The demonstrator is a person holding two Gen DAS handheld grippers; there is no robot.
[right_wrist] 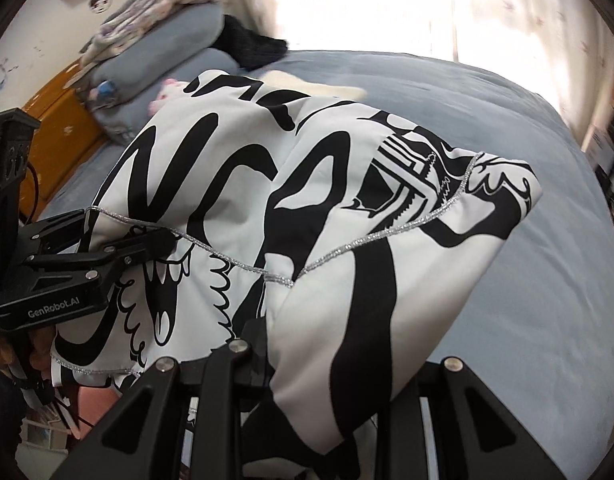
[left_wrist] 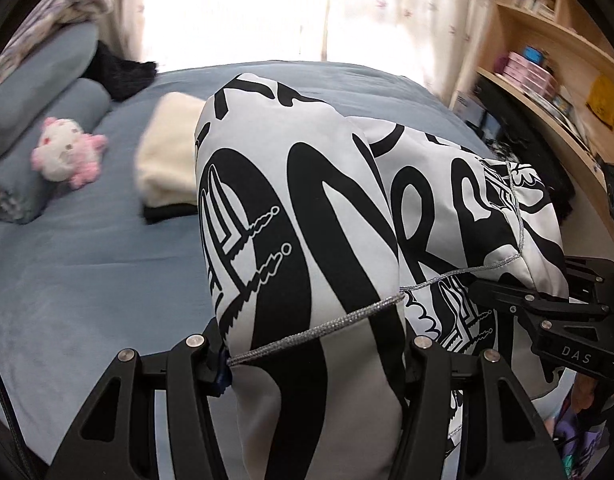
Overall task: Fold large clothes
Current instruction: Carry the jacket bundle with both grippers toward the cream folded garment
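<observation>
The left gripper [left_wrist: 311,344] is clamping a thick bunch of the black-and-white printed garment [left_wrist: 307,200], jaws sitting about half apart because of how much fabric is wadded between them. The right gripper [right_wrist: 327,356] is pinching a thinner fold of the same garment, jaws much narrower. Both are holding the cloth up off the blue bed [left_wrist: 87,280], with the silver-stitched hem [left_wrist: 327,324] stretching across between the two grips, so the garment is hanging near the middle of each view and draping away toward 12 o'clock

What's looking risky: the left grip is grabbing a lump rather than a clean edge, so layers could be slipping out unevenly and the fold would be coming down crooked. The grippers are also sitting close together, the right one showing at 4 o'clock in the left view, so they could be knocking into each other

Further out, at 10 o'clock, the cream folded stack [left_wrist: 167,152] is sitting just beside the hanging cloth, and a swing could be dragging it over. Beyond that the pink plush toy [left_wrist: 67,152] is lying by the pillows [left_wrist: 47,80], probably safe
</observation>
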